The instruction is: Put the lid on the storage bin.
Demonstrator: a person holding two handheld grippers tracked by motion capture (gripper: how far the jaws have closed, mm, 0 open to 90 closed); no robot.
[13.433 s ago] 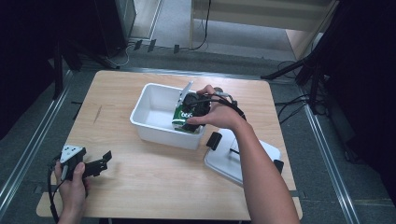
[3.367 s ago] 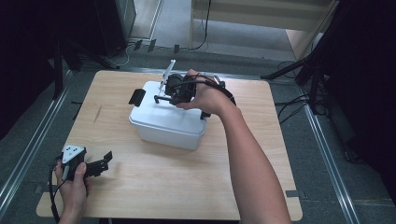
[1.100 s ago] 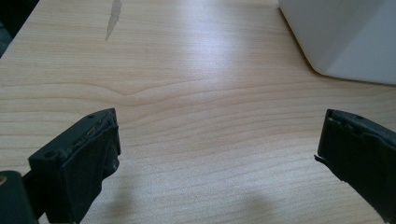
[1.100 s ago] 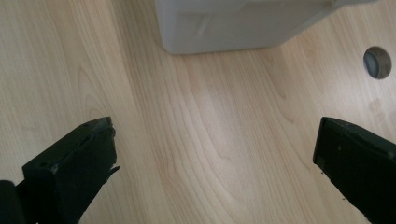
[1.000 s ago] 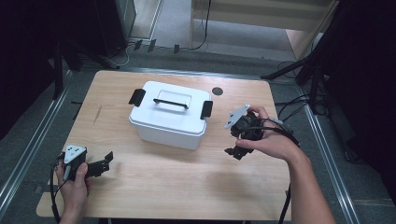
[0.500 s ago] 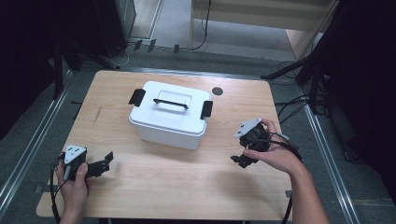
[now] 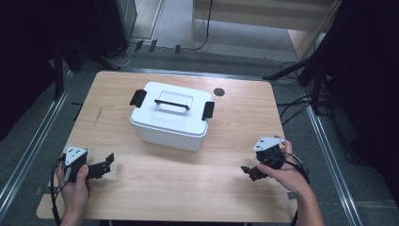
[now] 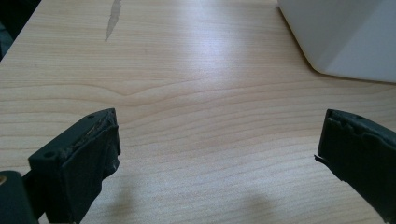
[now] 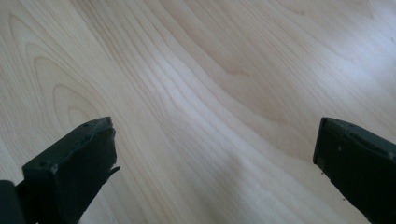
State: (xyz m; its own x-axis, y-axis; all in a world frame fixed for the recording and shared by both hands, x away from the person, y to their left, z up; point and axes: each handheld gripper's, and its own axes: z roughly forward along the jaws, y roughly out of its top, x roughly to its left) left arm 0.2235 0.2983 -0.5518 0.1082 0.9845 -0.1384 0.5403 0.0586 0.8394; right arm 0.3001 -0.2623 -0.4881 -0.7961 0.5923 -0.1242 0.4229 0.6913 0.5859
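Observation:
A white lidded box [image 7: 169, 115] with a black handle and black side latches stands near the middle of the wooden table [image 7: 155, 188]; its lid is on. My left gripper [image 7: 104, 165] rests low at the front left, open and empty, its jaws pointing right toward the box. A corner of the white box [image 8: 345, 42] shows at the upper right of the left gripper view, beyond the open left gripper [image 8: 217, 163]. My right gripper [image 7: 248, 172] sits at the front right, open and empty, pointing left. The right gripper [image 9: 215, 163] hovers over bare wood.
A small dark round mark [image 7: 219, 92] lies on the table behind the box. A pale scratch [image 8: 112, 21] marks the wood left of the box. Cables [image 7: 296, 108] and dark stands [image 7: 324, 56] surround the table on the floor.
The lid went onto the box and the right hand came away from it. Over the last second the right gripper has drawn down and right to the table's front right. The left gripper stayed put.

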